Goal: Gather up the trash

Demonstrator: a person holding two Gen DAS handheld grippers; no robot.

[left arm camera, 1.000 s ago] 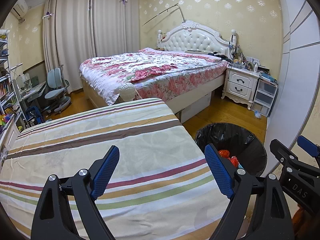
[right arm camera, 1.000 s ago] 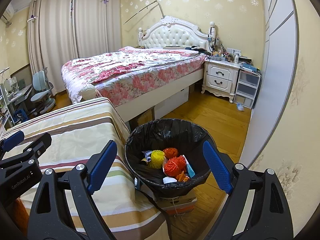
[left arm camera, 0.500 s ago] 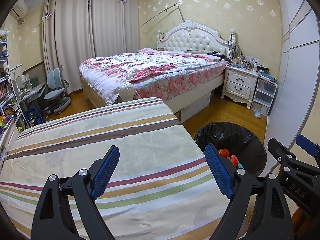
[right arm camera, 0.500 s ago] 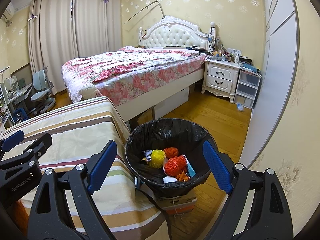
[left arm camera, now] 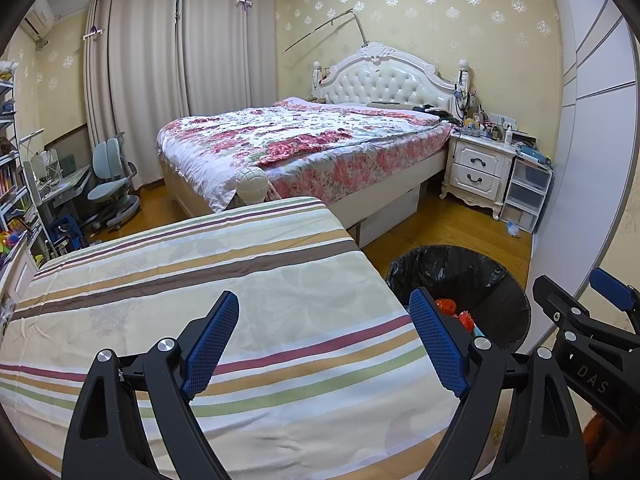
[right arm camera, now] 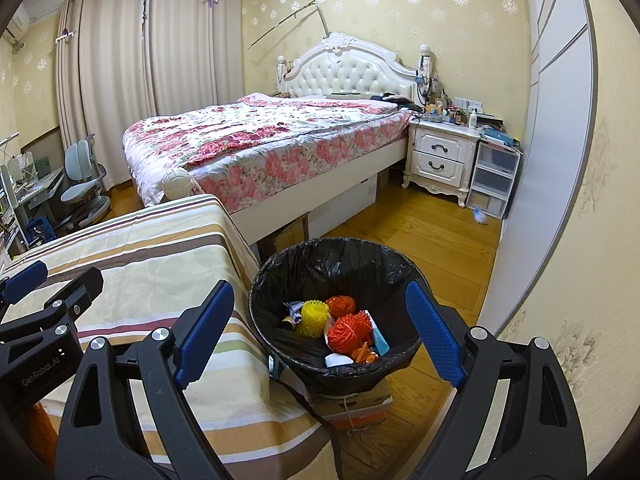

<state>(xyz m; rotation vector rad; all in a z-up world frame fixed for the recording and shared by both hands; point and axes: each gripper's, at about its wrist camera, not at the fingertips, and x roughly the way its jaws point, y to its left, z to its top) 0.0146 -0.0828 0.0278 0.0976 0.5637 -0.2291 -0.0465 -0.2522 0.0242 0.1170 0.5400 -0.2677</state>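
Note:
A bin with a black liner [right arm camera: 332, 256] stands on a cardboard box at the right edge of a table under a striped cloth [right arm camera: 160, 248]. Inside lie an orange net [right arm camera: 348, 330], a yellow net [right arm camera: 314, 316] and other scraps. My right gripper [right arm camera: 320, 332] hangs open above the bin, nothing between its blue pads. My left gripper [left arm camera: 324, 344] is open over the striped cloth [left arm camera: 180, 272], holding nothing; the bin [left arm camera: 460, 268] shows to its right, partly hidden by a finger. Each gripper appears at the edge of the other's view.
A bed with a floral cover [right arm camera: 272, 140] stands beyond the table, a white nightstand [right arm camera: 440, 160] and plastic drawers [right arm camera: 494, 182] to its right. A white wardrobe [right arm camera: 552, 140] lines the right wall. A desk chair [left arm camera: 112, 184] is at the far left. Wooden floor lies between.

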